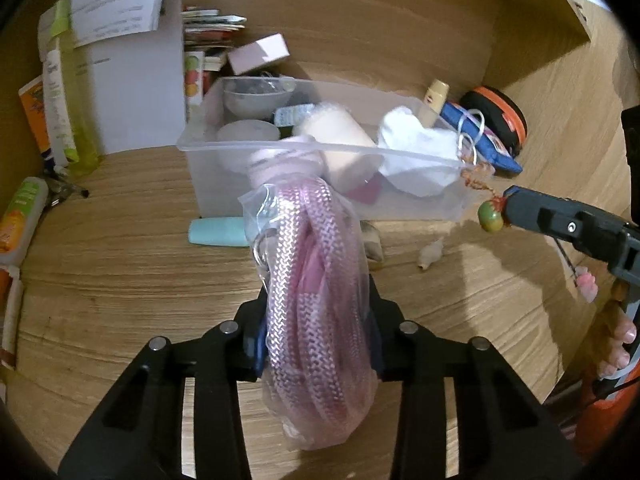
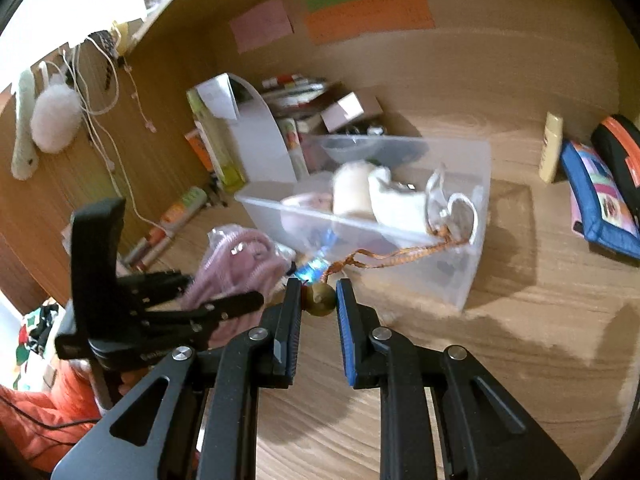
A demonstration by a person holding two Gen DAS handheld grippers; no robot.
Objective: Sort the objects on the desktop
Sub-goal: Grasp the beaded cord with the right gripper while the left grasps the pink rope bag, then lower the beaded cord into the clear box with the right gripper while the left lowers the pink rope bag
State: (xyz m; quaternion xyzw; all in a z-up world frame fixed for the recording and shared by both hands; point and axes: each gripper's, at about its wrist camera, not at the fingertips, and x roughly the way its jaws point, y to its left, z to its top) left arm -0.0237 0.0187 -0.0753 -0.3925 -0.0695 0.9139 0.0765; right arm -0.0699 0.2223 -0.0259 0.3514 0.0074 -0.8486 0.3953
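Note:
My left gripper (image 1: 316, 332) is shut on a clear bag of pink braided rope (image 1: 312, 280), held above the desk just in front of the clear plastic bin (image 1: 224, 184). The bag also shows in the right wrist view (image 2: 236, 264). My right gripper (image 2: 318, 300) is shut on a green-brown bead (image 2: 320, 299) of an orange braided cord (image 2: 400, 256) whose far end hangs over the bin's near rim (image 2: 360, 220). In the left wrist view the bead (image 1: 491, 218) sits at the right gripper's tip (image 1: 510, 208), by the bin's right corner. The bin holds a cream roll (image 1: 344, 136), white cloth (image 1: 416, 140) and bowls.
A teal tube (image 1: 218, 232) and small bits lie on the desk by the bin. A white file holder (image 1: 136, 92), bottles (image 1: 76, 112) and books stand at the left back. A blue pouch (image 2: 600, 200), an orange-black case (image 1: 500, 116) and a cream bottle (image 2: 552, 148) lie to the right.

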